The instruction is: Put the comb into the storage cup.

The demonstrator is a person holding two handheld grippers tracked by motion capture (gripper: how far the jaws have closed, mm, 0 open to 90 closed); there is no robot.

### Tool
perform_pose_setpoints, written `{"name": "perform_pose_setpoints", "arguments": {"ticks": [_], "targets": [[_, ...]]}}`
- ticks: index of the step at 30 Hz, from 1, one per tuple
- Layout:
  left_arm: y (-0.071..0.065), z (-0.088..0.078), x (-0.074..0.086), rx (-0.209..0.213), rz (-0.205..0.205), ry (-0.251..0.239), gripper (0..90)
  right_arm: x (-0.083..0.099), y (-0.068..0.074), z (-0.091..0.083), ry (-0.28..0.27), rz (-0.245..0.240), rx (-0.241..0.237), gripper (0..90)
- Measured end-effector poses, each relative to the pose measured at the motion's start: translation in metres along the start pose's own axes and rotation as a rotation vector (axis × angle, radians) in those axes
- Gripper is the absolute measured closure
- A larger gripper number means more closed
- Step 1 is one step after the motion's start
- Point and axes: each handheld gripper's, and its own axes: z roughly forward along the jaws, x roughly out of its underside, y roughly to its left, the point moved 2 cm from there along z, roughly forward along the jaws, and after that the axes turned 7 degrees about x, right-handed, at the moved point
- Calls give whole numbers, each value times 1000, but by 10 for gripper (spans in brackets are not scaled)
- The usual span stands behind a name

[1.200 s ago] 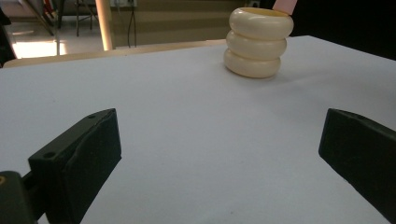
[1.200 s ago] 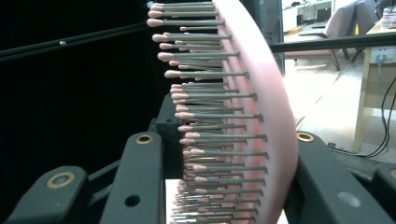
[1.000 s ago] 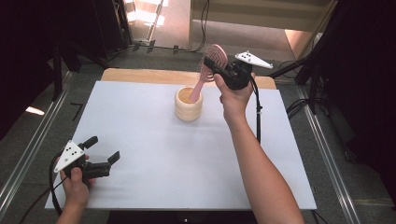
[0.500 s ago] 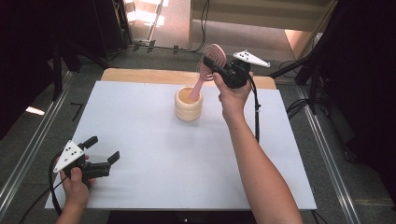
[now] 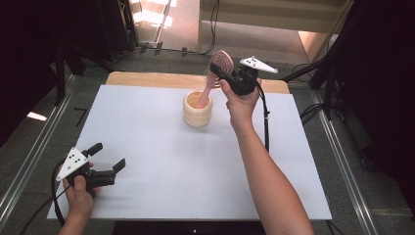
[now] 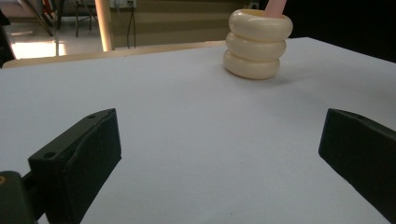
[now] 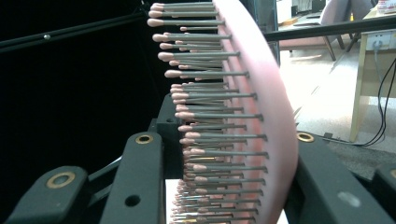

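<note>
Your right gripper (image 5: 221,70) is up at the far side of the table (image 5: 293,161), clamped on the head of the pink hairbrush (image 5: 221,63). In the right gripper view the 2 jaws close on that head from both sides: 1 jaw sits against the bristle side, the other against the smooth pink back (image 7: 275,116), with the bristle pins pointing toward the left of that view. The brush is tilted, head high and toward the far edge, and its handle slopes down into the cream ribbed cup (image 5: 197,109). The handle's lower end is inside the cup's mouth; you cannot tell from these views whether it touches the bottom. The cup stands upright on the white table surface, just beside and below your right gripper, on its near left in the high view.

Your left gripper (image 5: 105,164) is low at the near left corner of the table, well apart from the cup and the brush. Its 2 jaws stand wide apart with nothing between them; in the left gripper view you see bare table between them and the cup (image 6: 259,43) farther off, with the pink handle rising out of its top.
</note>
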Motion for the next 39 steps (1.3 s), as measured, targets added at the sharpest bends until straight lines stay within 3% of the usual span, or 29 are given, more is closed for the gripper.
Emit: {"name": "perform_pose_setpoints", "arguments": {"ticks": [39], "targets": [[0, 0, 0, 2, 1, 0, 0, 44, -9, 19, 56, 35, 15, 614]]}}
